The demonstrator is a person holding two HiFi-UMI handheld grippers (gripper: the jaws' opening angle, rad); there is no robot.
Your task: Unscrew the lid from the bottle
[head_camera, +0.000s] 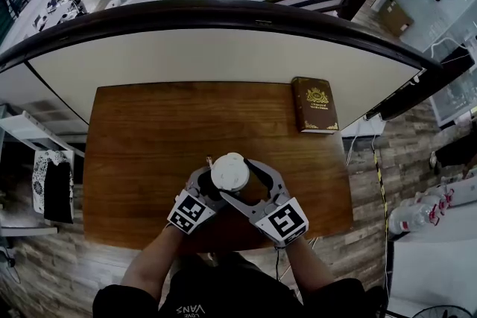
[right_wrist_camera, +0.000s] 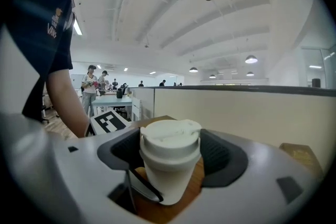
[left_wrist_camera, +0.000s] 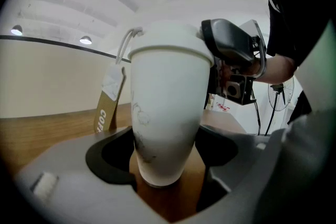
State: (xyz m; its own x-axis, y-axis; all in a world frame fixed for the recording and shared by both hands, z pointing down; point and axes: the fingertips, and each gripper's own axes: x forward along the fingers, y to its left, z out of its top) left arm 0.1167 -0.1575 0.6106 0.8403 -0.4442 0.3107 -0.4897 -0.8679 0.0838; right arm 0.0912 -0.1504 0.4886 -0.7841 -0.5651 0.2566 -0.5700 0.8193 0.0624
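White tapered bottle [left_wrist_camera: 168,113] stands upright on the wood table [head_camera: 149,130] in front of me — white lid [right_wrist_camera: 169,136] seated on top.

My right tool [right_wrist_camera: 170,148] grips the white lid [right_wrist_camera: 169,134] of the bottle [right_wrist_camera: 167,179] (pads pressed to both sides), which stands upright on the wooden desk [right_wrist_camera: 197,178], a beige partition [right_wrist_camera: 226,113] behind.

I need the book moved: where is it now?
In the head view the book lies at the far right corner of the table, apart from the bottle.
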